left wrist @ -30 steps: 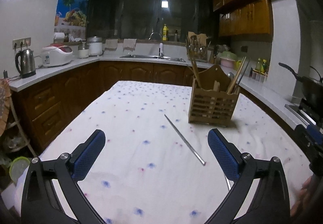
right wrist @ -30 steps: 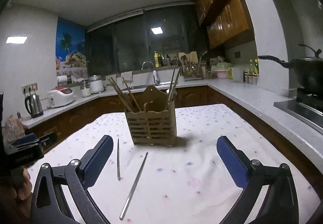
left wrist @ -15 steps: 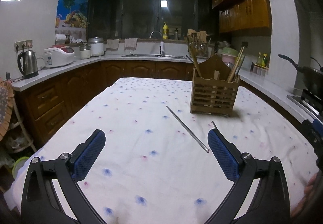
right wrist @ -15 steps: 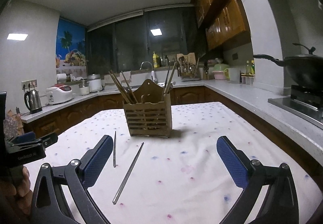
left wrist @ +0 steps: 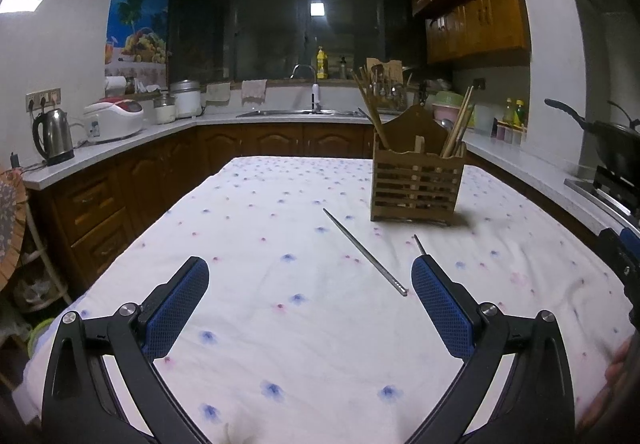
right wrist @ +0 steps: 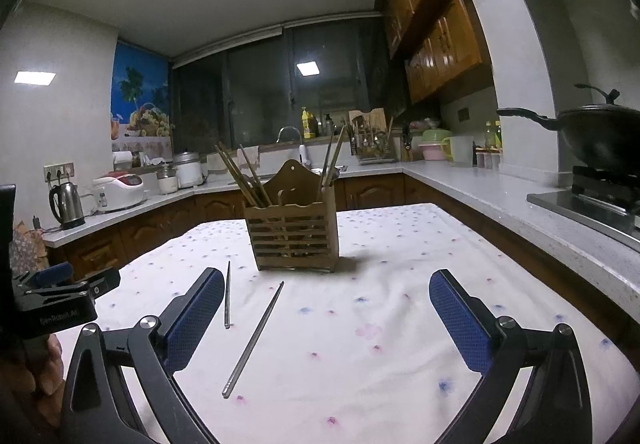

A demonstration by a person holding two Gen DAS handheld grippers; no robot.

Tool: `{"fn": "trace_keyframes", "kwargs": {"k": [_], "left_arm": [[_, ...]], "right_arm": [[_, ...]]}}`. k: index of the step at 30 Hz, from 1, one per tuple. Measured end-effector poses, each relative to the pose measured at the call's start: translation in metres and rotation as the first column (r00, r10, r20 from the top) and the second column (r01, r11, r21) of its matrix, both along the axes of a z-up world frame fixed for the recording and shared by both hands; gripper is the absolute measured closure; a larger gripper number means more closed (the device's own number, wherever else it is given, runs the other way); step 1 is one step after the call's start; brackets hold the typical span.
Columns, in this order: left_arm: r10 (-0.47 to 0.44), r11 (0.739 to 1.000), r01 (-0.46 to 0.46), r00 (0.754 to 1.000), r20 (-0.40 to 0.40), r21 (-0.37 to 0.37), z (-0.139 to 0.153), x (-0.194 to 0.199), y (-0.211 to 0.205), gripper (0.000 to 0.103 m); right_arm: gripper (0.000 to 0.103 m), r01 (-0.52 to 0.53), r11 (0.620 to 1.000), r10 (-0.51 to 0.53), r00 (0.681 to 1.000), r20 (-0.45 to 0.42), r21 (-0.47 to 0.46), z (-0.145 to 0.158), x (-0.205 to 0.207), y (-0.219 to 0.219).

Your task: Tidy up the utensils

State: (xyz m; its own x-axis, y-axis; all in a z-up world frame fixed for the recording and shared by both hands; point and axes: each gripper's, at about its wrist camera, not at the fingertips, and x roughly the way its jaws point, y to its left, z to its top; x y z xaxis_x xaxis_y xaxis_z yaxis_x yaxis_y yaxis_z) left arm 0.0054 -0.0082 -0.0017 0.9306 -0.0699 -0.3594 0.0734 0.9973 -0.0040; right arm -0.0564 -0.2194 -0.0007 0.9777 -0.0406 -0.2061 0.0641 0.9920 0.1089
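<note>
Two metal chopsticks lie on the white flowered tablecloth point(left wrist: 280, 324). In the left wrist view one chopstick point(left wrist: 364, 252) lies diagonally ahead, and the other chopstick point(left wrist: 419, 244) is mostly hidden behind the right finger. In the right wrist view the first chopstick point(right wrist: 228, 294) and the second chopstick point(right wrist: 254, 338) lie ahead on the left. A wooden slatted utensil holder point(left wrist: 416, 181) with several wooden chopsticks stands upright behind them; it also shows in the right wrist view point(right wrist: 294, 234). My left gripper point(left wrist: 310, 300) is open and empty. My right gripper point(right wrist: 326, 316) is open and empty.
The table point(right wrist: 400, 324) is ringed by kitchen counters. A kettle point(left wrist: 54, 137) and rice cooker point(left wrist: 114, 119) stand on the left counter. A black wok point(right wrist: 596, 137) sits on the stove at the right. The left gripper's body point(right wrist: 56, 300) shows at the right wrist view's left edge.
Both grippers have drawn back and lowered toward the table's near edge. The holder and chopsticks now look farther off. Nothing on the table has moved.
</note>
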Motion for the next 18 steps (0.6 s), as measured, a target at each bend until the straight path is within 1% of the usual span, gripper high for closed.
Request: {"fn": "trace_keyframes", "kwargs": {"k": [18], "left_arm": [[0.004, 1.0, -0.004, 1.0, -0.008, -0.009, -0.0016, 0.001, 0.0047, 0.0]], "right_arm": [[0.0, -0.025, 1.0, 0.025, 1.0, -0.001, -0.005, 0.0017, 0.001, 0.0043]]}}
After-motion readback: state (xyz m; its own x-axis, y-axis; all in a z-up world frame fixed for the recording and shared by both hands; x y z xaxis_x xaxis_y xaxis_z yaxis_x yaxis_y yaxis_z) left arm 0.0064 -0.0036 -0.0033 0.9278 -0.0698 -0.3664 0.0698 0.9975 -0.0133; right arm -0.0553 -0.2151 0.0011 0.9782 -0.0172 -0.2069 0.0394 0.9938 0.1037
